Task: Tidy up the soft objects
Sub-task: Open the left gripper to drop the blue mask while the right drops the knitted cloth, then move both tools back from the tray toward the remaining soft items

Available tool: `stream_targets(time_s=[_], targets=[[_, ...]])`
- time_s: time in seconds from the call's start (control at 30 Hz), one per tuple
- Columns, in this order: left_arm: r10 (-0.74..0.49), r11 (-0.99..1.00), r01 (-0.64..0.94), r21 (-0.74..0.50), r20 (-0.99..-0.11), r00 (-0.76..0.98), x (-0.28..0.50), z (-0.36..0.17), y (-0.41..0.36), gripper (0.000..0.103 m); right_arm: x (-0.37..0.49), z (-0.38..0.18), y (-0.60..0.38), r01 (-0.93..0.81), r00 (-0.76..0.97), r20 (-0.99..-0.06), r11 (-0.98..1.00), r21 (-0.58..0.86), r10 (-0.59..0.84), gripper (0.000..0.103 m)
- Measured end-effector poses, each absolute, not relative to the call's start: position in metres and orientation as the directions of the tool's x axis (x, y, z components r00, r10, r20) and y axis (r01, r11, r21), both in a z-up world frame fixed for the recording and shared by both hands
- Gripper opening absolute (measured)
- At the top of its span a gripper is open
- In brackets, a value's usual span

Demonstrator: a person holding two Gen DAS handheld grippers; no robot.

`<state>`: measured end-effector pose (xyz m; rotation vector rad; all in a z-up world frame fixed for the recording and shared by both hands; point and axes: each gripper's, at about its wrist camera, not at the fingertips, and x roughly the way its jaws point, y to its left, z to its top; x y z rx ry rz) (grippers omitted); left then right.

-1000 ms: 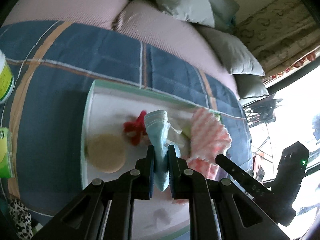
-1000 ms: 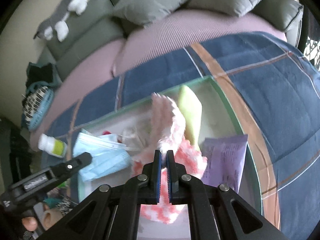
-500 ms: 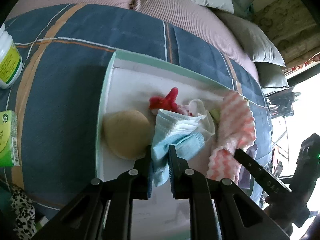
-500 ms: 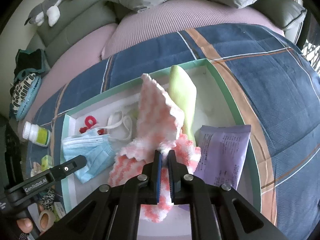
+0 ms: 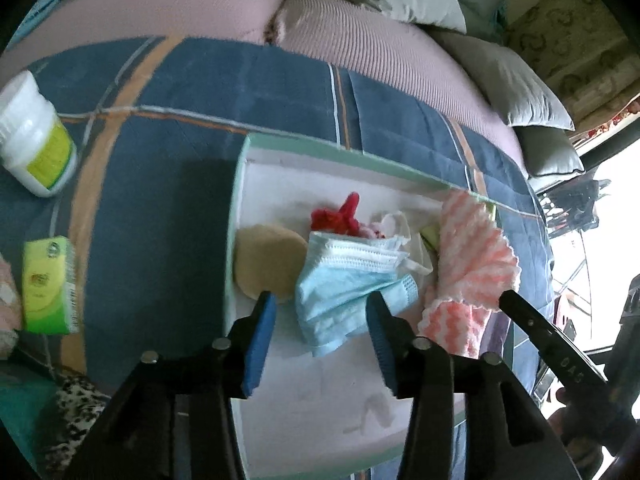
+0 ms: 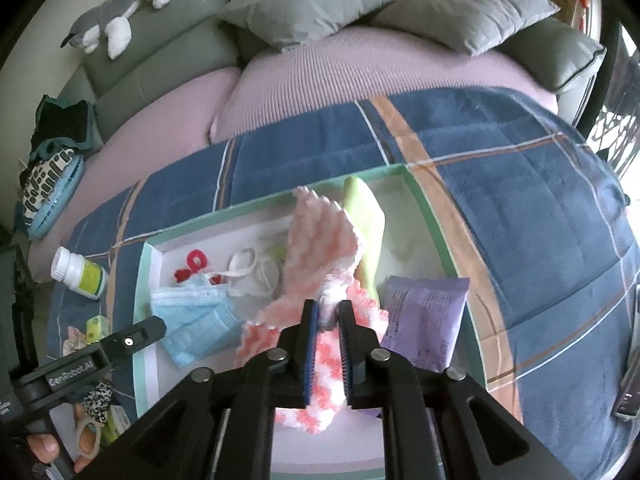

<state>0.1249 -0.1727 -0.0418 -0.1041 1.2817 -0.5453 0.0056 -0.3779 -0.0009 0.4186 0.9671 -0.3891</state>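
1. Through the left wrist camera, the left gripper (image 5: 322, 312) is seen with jaws just parted, released from the blue face masks (image 5: 346, 286), which lie between them in the green-rimmed tray (image 5: 320, 150).
2. From the right wrist camera, the right gripper (image 6: 328, 314) is seen with jaws just easing apart; the pink knitted cloth (image 6: 320, 236) is caught between them over the tray.

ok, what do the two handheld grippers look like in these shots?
Both match: black angular linkage arms with silver pivot pins and blue ribbed pads. The left gripper carries white "GenRobot.AI" lettering on one finger. The right gripper has white characters on its finger. No cables or sleeves visible.
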Motion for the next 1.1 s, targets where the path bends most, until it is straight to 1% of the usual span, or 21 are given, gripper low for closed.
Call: stream_targets(time_s=[0.07,0.17,0.33,0.53,0.6,0.67,0.7,0.73,0.8,0.83,0.87,0.9,0.97,1.0,1.07,1.1], targets=[[-0.434,0.874,0.329,-0.357,-0.878,0.203,0.126,-0.035,-0.169,0.058,0.004,0.006,-0.376,0.494,0.525,-0.838,0.854,0.161,-0.146,0.015],[-0.422,0.883,0.331,-0.333,-0.873,0.246,0.127,-0.023,-0.162,0.059,0.002,0.015,-0.375,0.488,0.547,-0.822,0.857,0.163,-0.156,0.015],[-0.395,0.9,0.316,-0.3,-0.868,0.3,0.129,-0.014,-0.152,0.066,0.005,0.011,-0.374,0.496,0.529,-0.831,0.857,0.141,-0.17,0.017],[-0.369,0.915,0.288,-0.283,-0.875,0.314,0.133,-0.018,-0.145,0.067,0.008,0.004,-0.374,0.502,0.503,-0.846,0.857,0.116,-0.18,0.017],[-0.358,0.919,0.285,-0.271,-0.877,0.321,0.133,-0.019,-0.144,0.068,0.009,0.003,-0.373,0.505,0.493,-0.849,0.857,0.101,-0.191,0.025],[-0.353,0.921,0.288,-0.262,-0.875,0.332,0.134,-0.019,-0.143,0.076,0.01,0.003,-0.371,0.511,0.483,-0.849,0.856,0.075,-0.214,0.053],[-0.351,0.922,0.29,-0.257,-0.872,0.342,0.134,-0.018,-0.143,0.08,0.01,0.003,-0.37,0.513,0.481,-0.847,0.856,0.062,-0.226,0.055],[-0.348,0.923,0.29,-0.252,-0.869,0.352,0.134,-0.017,-0.142,0.08,0.011,0.005,-0.369,0.51,0.484,-0.844,0.858,0.057,-0.231,0.057],[-0.34,0.927,0.288,-0.239,-0.862,0.377,0.134,-0.016,-0.141,0.082,0.011,0.005,-0.368,0.505,0.492,-0.841,0.861,0.065,-0.225,0.064],[-0.336,0.93,0.283,-0.235,-0.856,0.393,0.134,-0.016,-0.14,0.091,0.011,0.005,-0.368,0.507,0.493,-0.84,0.859,0.066,-0.226,0.07],[-0.334,0.932,0.278,-0.233,-0.851,0.405,0.135,-0.015,-0.139,0.097,0.012,0.005,-0.368,0.508,0.492,-0.84,0.859,0.064,-0.229,0.075],[-0.332,0.934,0.272,-0.232,-0.845,0.42,0.135,-0.014,-0.138,0.103,0.012,0.005,-0.368,0.51,0.492,-0.838,0.858,0.059,-0.235,0.077],[-0.327,0.937,0.265,-0.226,-0.834,0.444,0.136,-0.013,-0.136,0.103,0.012,0.005,-0.369,0.515,0.495,-0.835,0.856,0.056,-0.243,0.088],[-0.324,0.939,0.263,-0.222,-0.831,0.452,0.137,-0.013,-0.135,0.103,0.012,0.005,-0.369,0.515,0.496,-0.833,0.855,0.057,-0.244,0.09],[-0.314,0.942,0.258,-0.213,-0.832,0.458,0.138,-0.014,-0.134,0.103,0.012,0.006,-0.37,0.52,0.502,-0.828,0.852,0.056,-0.251,0.102],[-0.306,0.944,0.257,-0.205,-0.835,0.458,0.138,-0.015,-0.134,0.103,0.012,0.007,-0.37,0.52,0.504,-0.825,0.852,0.054,-0.255,0.103]])
